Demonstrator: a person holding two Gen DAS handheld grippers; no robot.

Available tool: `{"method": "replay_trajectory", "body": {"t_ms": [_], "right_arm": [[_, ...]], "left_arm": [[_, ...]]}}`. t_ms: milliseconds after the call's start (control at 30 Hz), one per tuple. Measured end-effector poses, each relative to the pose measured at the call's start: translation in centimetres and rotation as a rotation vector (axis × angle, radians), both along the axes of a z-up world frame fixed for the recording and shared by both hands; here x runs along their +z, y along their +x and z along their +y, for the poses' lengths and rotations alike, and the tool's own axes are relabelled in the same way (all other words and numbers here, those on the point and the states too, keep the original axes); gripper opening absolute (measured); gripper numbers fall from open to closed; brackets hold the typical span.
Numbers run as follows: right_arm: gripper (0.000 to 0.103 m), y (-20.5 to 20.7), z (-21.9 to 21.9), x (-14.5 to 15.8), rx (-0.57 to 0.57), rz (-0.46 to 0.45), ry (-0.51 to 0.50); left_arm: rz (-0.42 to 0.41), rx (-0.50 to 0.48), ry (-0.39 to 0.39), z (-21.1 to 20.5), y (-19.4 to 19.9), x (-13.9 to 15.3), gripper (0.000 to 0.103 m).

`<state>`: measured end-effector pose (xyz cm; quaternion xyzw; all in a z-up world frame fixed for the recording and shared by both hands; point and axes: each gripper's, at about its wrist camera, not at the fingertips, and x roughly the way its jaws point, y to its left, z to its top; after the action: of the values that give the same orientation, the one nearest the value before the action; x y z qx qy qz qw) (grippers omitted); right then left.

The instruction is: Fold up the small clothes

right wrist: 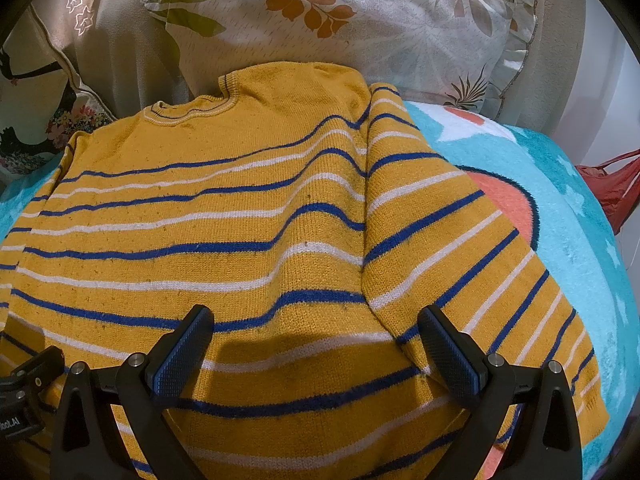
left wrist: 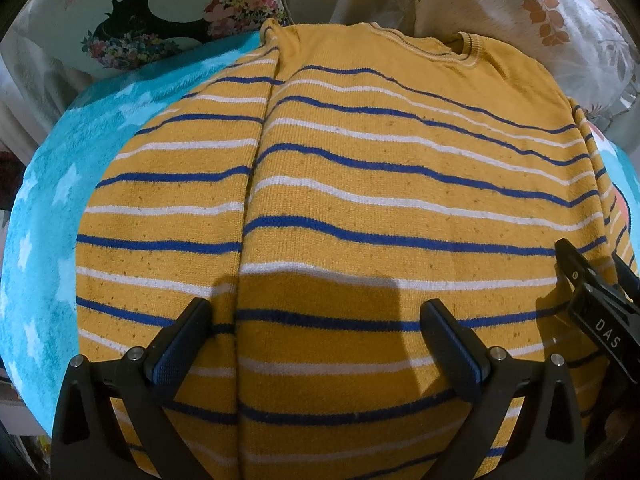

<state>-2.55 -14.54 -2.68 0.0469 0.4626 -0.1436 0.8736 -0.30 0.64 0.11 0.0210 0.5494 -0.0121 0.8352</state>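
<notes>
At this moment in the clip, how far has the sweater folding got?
Done: the striped sweater lies flat on the turquoise blanket, with the left sleeve and right sleeve lying alongside or over the body. In hand: nothing; the left gripper and right gripper are both open above the hem end. Left: folding the body itself.

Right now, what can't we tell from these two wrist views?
- Hem of the mustard-yellow knitted sweater with blue and white stripes: both views, hidden behind the open left tongs and right tongs and cut off by the bottom edge.
- Far sleeve cuff: left wrist view, cut off at the right edge.
- Turquoise star-print fleece blanket: mostly covered by the sweater.
</notes>
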Motion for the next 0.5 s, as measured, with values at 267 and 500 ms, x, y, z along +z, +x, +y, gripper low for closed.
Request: {"method": "replay_trajectory", "body": {"t_ms": [267, 500], "right_arm": [[0.103, -0.01, 0.01, 0.01, 0.000, 0.000, 0.000], [0.103, 0.00, 0.01, 0.00, 0.000, 0.000, 0.000]], "left_arm": [[0.045, 0.014, -0.008, 0.28, 0.58, -0.26, 0.103], [0.125, 0.030, 0.009, 0.45, 0.67, -0.29, 0.103]]}}
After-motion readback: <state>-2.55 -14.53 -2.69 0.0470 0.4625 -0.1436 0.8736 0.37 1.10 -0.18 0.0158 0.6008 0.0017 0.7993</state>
